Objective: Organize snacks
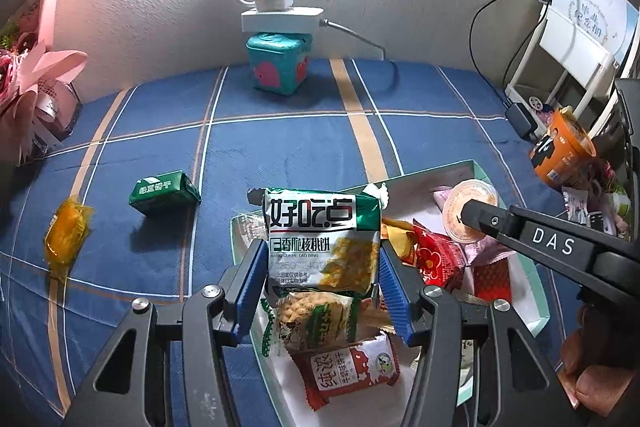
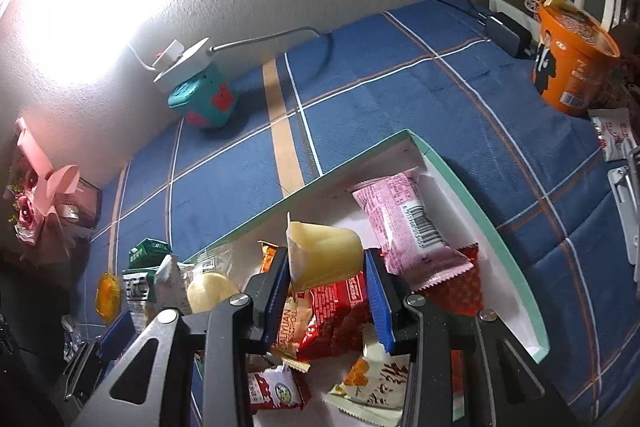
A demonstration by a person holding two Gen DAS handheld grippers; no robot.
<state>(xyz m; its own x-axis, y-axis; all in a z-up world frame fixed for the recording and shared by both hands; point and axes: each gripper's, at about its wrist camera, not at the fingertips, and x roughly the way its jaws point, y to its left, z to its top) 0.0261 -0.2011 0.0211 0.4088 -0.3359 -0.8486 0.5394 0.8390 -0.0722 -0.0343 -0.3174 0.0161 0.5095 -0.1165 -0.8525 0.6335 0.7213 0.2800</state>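
My left gripper [image 1: 320,253] is shut on a green-and-white cookie packet [image 1: 320,235], which it holds upright by its sides between the blue pads. Below it lies a white box with a mint-green rim [image 2: 480,227] that holds several snack packets. My right gripper [image 2: 326,259] is shut on a pale yellow jelly cup [image 2: 324,255] above the same box. In the left wrist view this gripper [image 1: 470,213] comes in from the right with the cup's round lid [image 1: 472,203] at its tip. A pink packet [image 2: 412,223] and red packets [image 2: 336,311] lie in the box.
On the blue plaid cloth left of the box lie a green packet [image 1: 164,193] and an orange-yellow packet [image 1: 66,231]. At the back wall a teal cube [image 1: 278,67] carries a white power strip. An orange noodle cup [image 2: 572,59] and a white rack [image 1: 568,39] stand right, a pink bouquet [image 1: 36,79] left.
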